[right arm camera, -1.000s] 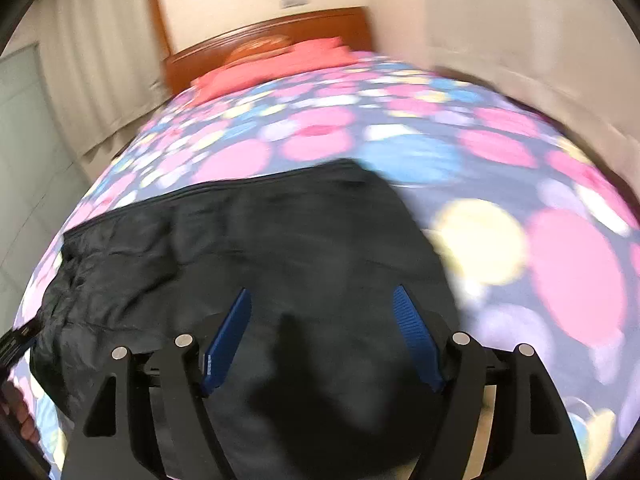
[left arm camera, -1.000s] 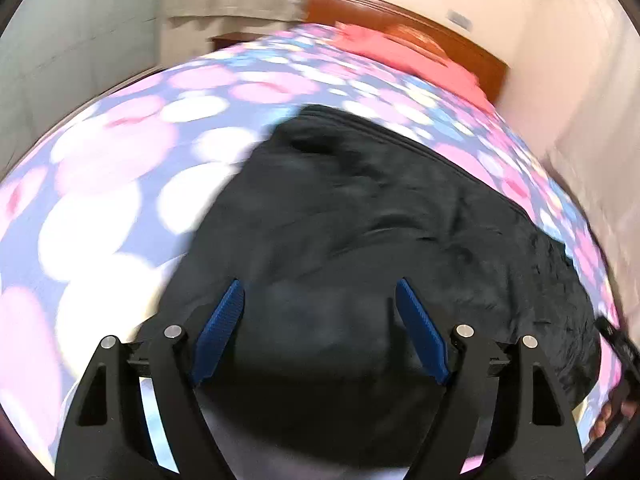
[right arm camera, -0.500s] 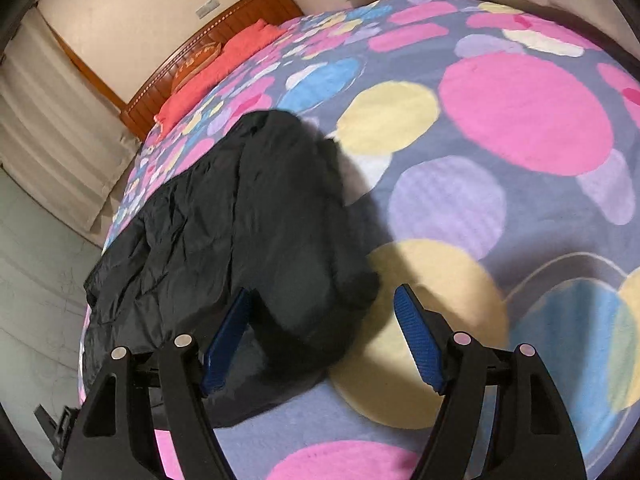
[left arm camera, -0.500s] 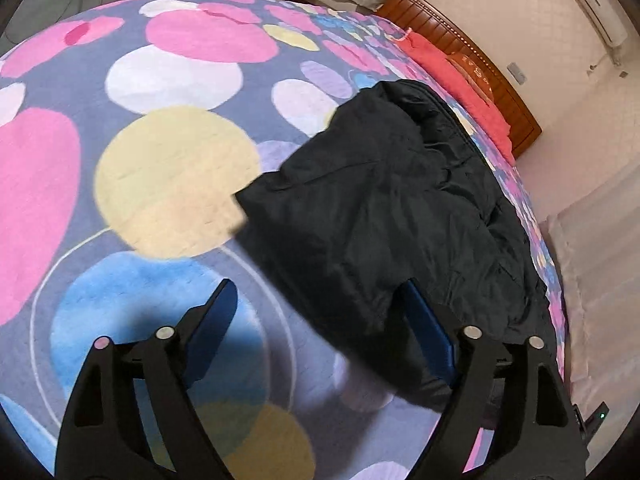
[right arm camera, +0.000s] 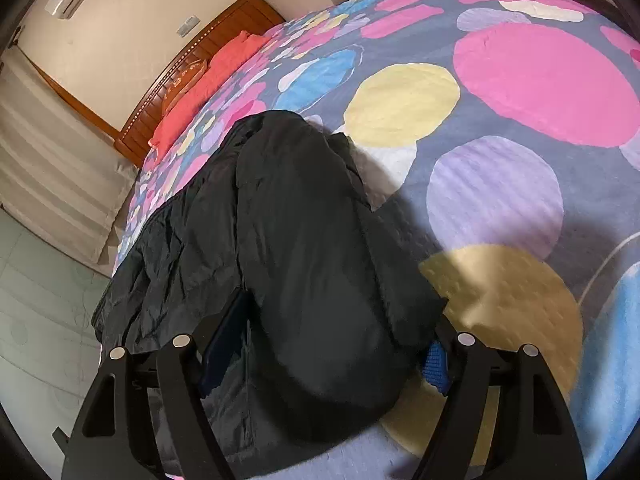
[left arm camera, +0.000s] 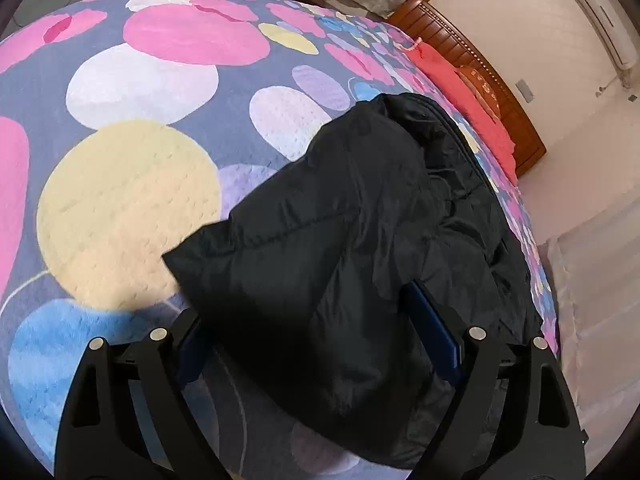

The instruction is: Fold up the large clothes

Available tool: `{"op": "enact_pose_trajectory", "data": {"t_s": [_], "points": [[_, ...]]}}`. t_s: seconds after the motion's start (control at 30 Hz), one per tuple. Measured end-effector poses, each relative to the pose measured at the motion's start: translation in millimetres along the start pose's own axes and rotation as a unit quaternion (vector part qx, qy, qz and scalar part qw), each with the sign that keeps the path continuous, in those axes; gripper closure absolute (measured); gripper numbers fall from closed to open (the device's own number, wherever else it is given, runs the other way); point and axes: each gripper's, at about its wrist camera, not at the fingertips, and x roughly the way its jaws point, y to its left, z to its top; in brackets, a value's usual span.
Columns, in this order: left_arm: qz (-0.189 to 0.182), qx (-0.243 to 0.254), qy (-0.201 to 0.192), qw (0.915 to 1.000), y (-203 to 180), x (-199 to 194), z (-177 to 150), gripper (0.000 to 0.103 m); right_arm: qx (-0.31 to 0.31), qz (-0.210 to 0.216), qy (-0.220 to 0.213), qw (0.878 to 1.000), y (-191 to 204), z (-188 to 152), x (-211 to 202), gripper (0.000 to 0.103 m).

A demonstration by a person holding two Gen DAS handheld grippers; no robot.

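Now the black jacket (left arm camera: 360,240) lies spread on the bed's dotted cover (left arm camera: 132,208) — a padded fold sits between each tool's parted jaws, left tool (left arm camera: 320,344) and right tool (right arm camera: 320,356), neither clamped.

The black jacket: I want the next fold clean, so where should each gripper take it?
Grip the black jacket at its near corners, one gripper each, from the bed's foot: the bulky near edge lies between both open jaws.

One black jacket (left arm camera: 340,248) lies on one spotted bedspread (left arm camera: 132,184), with one red pillow (left arm camera: 476,116) by one wooden headboard (left arm camera: 472,60).
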Motion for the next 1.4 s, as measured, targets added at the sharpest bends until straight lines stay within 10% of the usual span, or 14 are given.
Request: {"op": "enact_pose_trajectory", "data": {"t_s": [0.2, 0.6, 1.4], "points": [[0.028, 0.021, -0.007, 0.9994, -7.0, 3.9, 2.2, 0.027, -0.008, -0.008, -0.012, 1.000, 1.7, -0.5, 2.4, 0.029], [0.020, 0.052, -0.009, 0.9984, -16.2, -1.2, -4.0, 0.072, -0.029, -0.010, -0.028, 0.999, 6.8, -6.2, -4.3, 0.065], [0.005, 0.060, 0.011, 0.9981, 18.5, -79.6, -47.7, 0.079, -0.041, 0.017, 0.006, 0.999, -22.4, -41.1, -69.0, 0.074]]}}
